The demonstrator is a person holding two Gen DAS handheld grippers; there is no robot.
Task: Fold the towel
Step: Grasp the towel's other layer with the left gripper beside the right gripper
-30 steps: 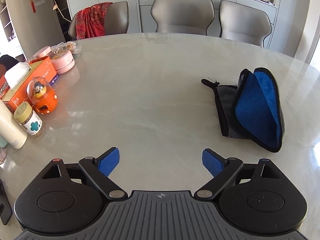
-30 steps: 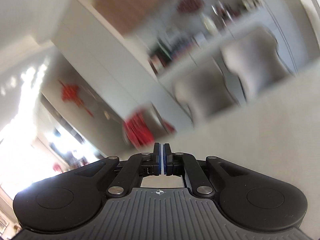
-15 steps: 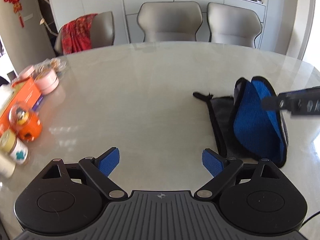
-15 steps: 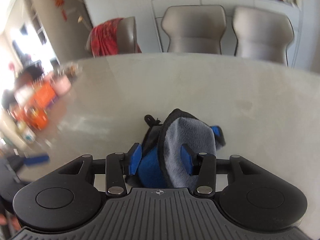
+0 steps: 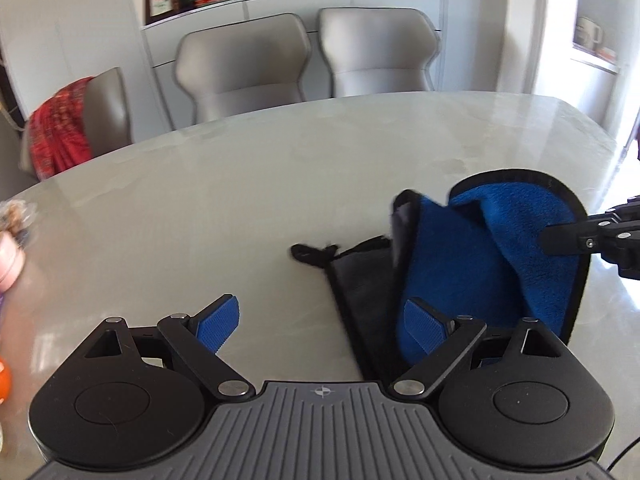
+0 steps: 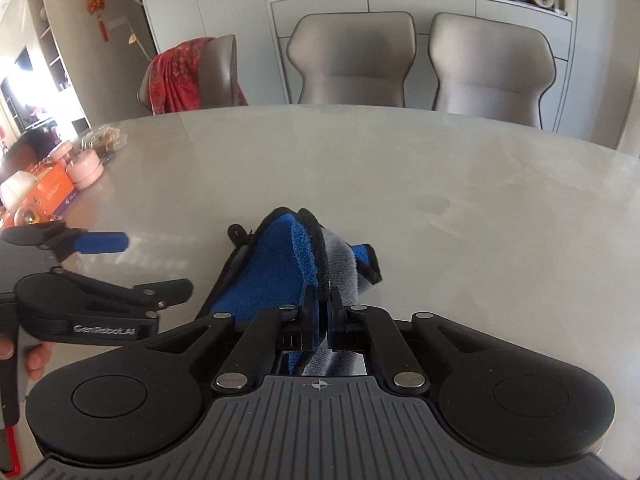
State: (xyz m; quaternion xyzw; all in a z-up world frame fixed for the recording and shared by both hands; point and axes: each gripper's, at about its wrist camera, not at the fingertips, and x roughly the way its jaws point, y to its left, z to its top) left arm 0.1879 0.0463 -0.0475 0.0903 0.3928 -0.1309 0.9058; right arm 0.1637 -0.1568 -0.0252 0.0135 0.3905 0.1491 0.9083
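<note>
The towel (image 6: pixel 280 272), soft and limp, lies lower centre of frame on the table (image 6: pixel 440 184). The right gripper (image 6: pixel 320 320) clamps its bound edge; the left gripper (image 5: pixel 320 322) gapes empty. Grasp hems, not pile.

The towel (image 5: pixel 472 264) is soft, fuzzy cloth, deep blue pile on one face, smoother grey on the other, edged with black stitched binding. The worktop (image 5: pixel 240 208) looks like polished pale stone, glossy enough to throw reflections. Both the left gripper (image 5: pixel 320 320) and the right gripper (image 6: pixel 320 322) are matt black plastic with ribbed grey housings, shiny metal pivot pins and textured blue pads (image 5: pixel 218 322).
</note>
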